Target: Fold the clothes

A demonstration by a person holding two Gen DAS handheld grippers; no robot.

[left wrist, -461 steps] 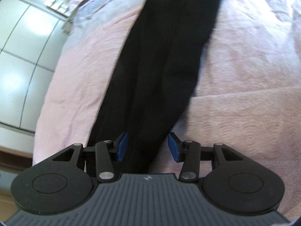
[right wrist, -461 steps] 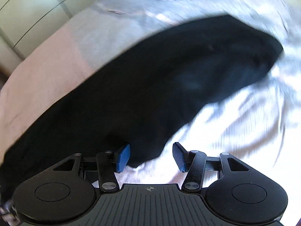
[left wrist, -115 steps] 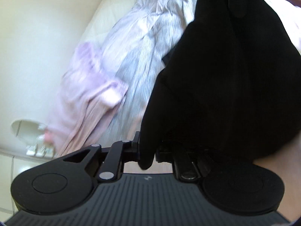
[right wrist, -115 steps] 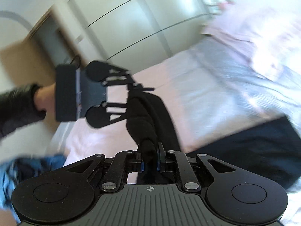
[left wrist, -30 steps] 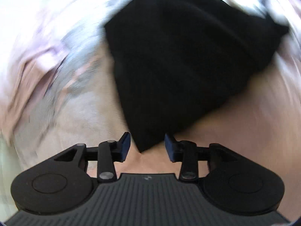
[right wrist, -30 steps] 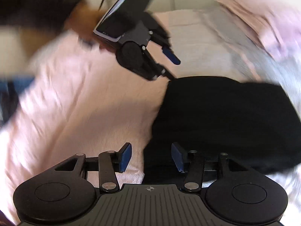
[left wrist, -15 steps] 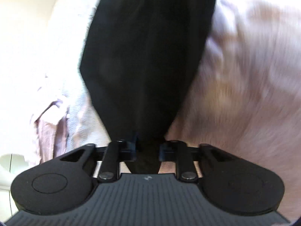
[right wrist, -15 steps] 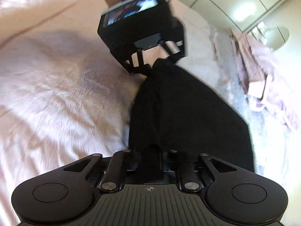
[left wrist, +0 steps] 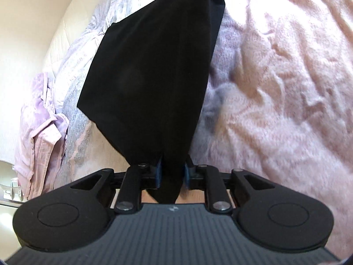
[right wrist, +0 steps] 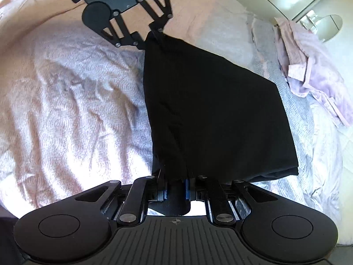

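Black garment [left wrist: 150, 84] stretched between two grippers above a pink bedspread [left wrist: 275, 92].

Left gripper [left wrist: 172, 173] clamped on one corner, right gripper [right wrist: 175, 186] clamped on the neighbouring corner; jaws just closed, cloth bunched between the blue pads of each. Held edge taut from one tool to the other; rest of the cloth falling away toward a grey striped sheet [right wrist: 302, 132] and a crumpled lilac shirt [right wrist: 308, 66]. Likely next: held edge carried across toward the far hem, both hands equally near.
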